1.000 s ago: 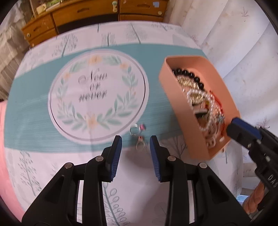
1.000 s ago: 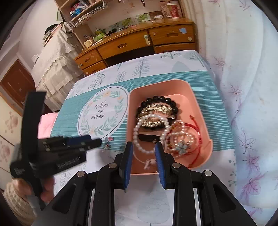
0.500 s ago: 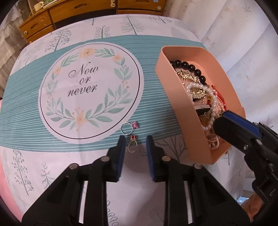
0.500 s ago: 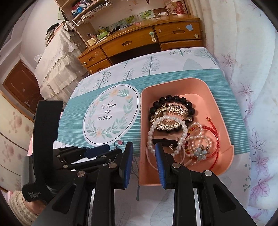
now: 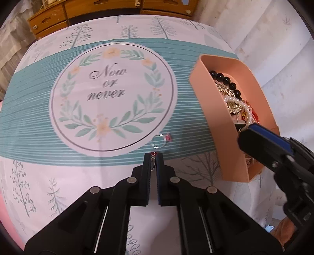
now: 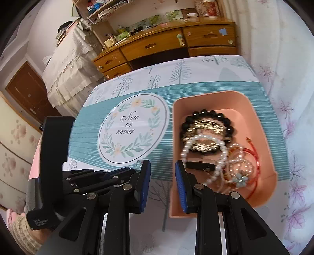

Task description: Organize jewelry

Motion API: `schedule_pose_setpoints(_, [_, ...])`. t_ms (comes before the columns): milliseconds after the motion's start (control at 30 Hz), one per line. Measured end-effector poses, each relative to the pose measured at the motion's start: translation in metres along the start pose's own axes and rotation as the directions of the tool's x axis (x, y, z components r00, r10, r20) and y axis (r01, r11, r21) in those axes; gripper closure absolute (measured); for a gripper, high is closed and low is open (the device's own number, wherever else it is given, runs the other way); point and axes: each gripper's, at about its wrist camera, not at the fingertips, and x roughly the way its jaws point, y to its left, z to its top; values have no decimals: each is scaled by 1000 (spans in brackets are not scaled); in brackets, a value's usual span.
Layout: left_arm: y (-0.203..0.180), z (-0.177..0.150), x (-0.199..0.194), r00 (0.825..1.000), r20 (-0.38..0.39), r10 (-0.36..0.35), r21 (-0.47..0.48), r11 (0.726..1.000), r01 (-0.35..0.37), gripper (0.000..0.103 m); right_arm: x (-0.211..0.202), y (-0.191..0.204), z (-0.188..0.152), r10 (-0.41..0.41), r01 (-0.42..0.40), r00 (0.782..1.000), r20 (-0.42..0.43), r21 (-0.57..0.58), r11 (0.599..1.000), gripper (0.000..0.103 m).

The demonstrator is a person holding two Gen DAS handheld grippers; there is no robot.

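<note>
Now the left fingers (image 5: 153, 157), just closing, pinch the small ring (image 5: 153, 155) between their tips.

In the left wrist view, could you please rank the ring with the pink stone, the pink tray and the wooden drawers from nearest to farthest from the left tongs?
From the left tongs:
1. Ring with the pink stone, just beyond the tips.
2. Pink tray, off to the right.
3. Wooden drawers, past the table's far edge.

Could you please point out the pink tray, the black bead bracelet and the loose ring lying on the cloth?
pink tray (image 6: 261, 117), right wrist view, far right wall.
black bead bracelet (image 6: 204, 112), right wrist view, top beads.
loose ring (image 5: 158, 141), left wrist view, its band.
</note>
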Motion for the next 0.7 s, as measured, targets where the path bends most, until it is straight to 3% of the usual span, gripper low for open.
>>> schedule_pose_setpoints(300, [39, -12, -29, 997, 78, 15, -52, 999, -11, 100, 27, 33, 3, 18, -22, 998, -57, -58, 998, 77])
schedule_pose_setpoints(700, [67, -18, -31, 996, 75, -41, -96, 994, 48, 100, 80, 52, 10, -7, -2, 988, -154, -54, 999, 77])
